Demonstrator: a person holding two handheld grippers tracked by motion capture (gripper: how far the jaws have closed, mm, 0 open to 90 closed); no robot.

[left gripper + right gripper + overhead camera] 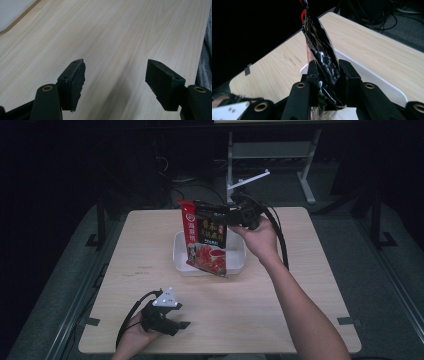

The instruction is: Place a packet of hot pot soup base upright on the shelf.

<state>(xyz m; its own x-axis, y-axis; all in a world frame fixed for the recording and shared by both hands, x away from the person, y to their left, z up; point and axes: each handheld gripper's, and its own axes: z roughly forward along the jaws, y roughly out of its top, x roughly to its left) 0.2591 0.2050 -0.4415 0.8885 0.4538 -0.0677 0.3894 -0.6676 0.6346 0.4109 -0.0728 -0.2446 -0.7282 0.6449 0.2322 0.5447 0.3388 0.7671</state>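
A red and black food pouch [205, 239] hangs upright over a white tray [180, 255] in the middle of the table. My right gripper [226, 215] is shut on the pouch's top edge, held by a hand from the right. In the right gripper view the shiny black pouch [322, 47] is pinched between the two jaws of the right gripper [328, 71], with the tray's white rim [372, 77] below. My left gripper [180, 325] rests low on the table near the front left edge. In the left gripper view the left gripper [115, 75] stands open over bare wood, nothing between its jaws.
The light wooden table [300, 280] has bare surface on every side of the tray. A white metal frame [270, 155] and cables stand on the dark floor behind the table. Black tape tabs [348, 321] mark the front corners.
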